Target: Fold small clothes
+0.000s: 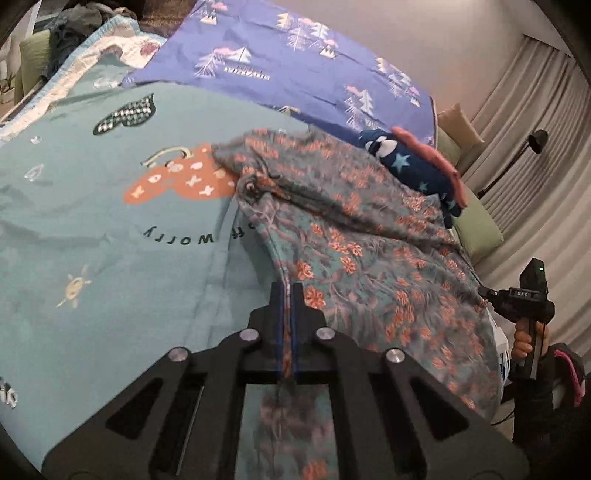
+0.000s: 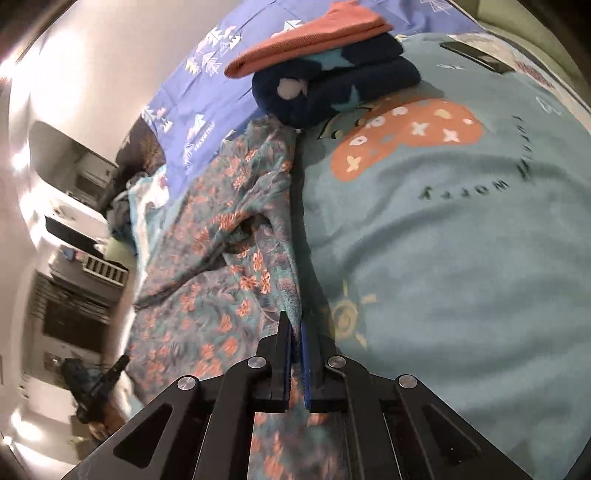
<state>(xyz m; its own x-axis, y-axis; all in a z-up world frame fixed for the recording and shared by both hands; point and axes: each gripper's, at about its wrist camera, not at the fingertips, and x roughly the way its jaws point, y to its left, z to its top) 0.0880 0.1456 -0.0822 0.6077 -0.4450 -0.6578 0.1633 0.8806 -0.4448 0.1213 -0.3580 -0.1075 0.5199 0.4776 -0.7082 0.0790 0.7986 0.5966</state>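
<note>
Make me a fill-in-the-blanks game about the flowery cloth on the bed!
1. Both hand-held grippers pinch the same ____ garment.
2. The left hand-held gripper is ____ on its edge.
3. The coral cloth lies on top of a dark ____ folded garment with stars.
4. The orange mushroom print is on the ____ bedsheet.

Answers: floral; shut; blue; teal

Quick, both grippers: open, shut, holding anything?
Left gripper: shut on the floral garment, pinching its edge.
Right gripper: shut on the same garment, at another edge.
</note>
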